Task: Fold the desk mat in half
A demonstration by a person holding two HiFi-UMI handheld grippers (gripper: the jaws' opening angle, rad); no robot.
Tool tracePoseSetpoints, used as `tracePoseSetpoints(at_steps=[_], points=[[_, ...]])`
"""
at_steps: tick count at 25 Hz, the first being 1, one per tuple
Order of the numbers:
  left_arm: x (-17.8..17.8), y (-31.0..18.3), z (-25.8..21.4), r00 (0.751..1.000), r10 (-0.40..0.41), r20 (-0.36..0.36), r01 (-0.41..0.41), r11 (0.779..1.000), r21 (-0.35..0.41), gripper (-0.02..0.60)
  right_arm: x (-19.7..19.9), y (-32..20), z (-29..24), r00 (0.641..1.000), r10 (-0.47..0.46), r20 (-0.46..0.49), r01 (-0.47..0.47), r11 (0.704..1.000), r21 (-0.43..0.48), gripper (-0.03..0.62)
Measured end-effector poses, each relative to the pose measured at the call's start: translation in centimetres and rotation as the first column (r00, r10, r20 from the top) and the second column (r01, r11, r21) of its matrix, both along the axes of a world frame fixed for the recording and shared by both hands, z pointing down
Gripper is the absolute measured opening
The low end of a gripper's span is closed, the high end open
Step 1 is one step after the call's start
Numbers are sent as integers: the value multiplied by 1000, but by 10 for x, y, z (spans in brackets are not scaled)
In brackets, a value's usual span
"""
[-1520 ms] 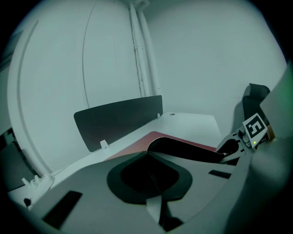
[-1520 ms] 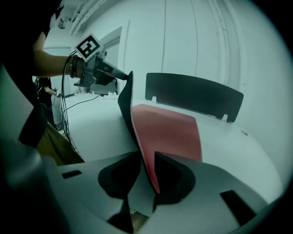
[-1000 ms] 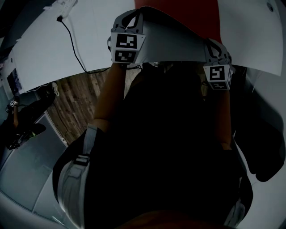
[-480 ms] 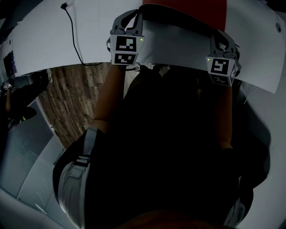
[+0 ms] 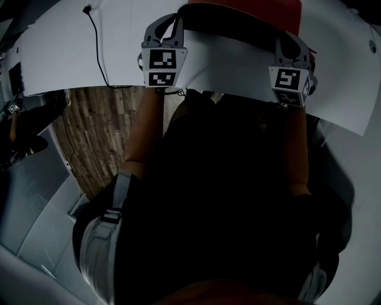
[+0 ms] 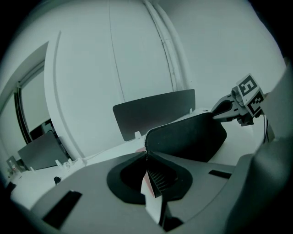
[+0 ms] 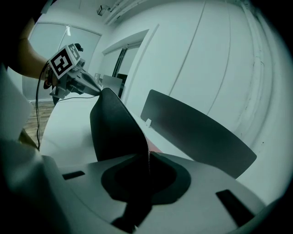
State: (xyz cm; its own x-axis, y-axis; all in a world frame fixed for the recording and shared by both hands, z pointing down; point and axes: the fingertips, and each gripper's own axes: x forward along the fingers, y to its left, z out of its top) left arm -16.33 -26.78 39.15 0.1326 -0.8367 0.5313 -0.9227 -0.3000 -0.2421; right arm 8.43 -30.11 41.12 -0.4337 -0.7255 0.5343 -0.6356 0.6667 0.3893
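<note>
The desk mat (image 5: 238,8), red on one face and dark on the other, is lifted off the white table (image 5: 65,47) along its near edge. My left gripper (image 5: 174,22) is shut on the mat's left corner, my right gripper (image 5: 284,40) on its right corner. In the left gripper view the dark mat (image 6: 187,137) curves from my jaws (image 6: 147,153) across to the right gripper (image 6: 229,107). Seen from the right gripper view, the mat (image 7: 114,128) rises as a dark fold between my jaws (image 7: 147,155) and the left gripper (image 7: 89,87).
A black cable (image 5: 98,53) runs over the table's left part down to the edge. Wooden floor (image 5: 101,131) shows below the table edge. A dark divider panel (image 6: 153,112) stands along the table's far side, and the right gripper view also shows the divider panel (image 7: 197,132).
Both grippers have carried the mat's edge away from the person, over the table. The right gripper moved more than the left. Both stay shut on the mat.
</note>
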Motion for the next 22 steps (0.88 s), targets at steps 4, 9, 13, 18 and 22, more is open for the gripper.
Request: tracePoseSetpoints(at_steps=[4,9,13,18,22], points=[[0,-12,-1,999,-24,31,24,1000,4,20,-1,-14,-1,999,-9,31,9,1000,11,46],[-1,-21,0,997,-50,54,50,999,4,20,-6,-31,-2,999,-17,42,15,999,30,49],[-9,-26,9,996,-58,63,59,998,-19,21,-15,-41,3,998,-6,55,6,1000,13,49],[-16,-44,20,998,-47,45,49,998,-34,21,-22,-61,8,999,13,37,-13,1000,12,52],[-21,-57,29,999,-29,43,31,998,-48,21,-29,-76,12,999,27,22,-27,1000,4,52]])
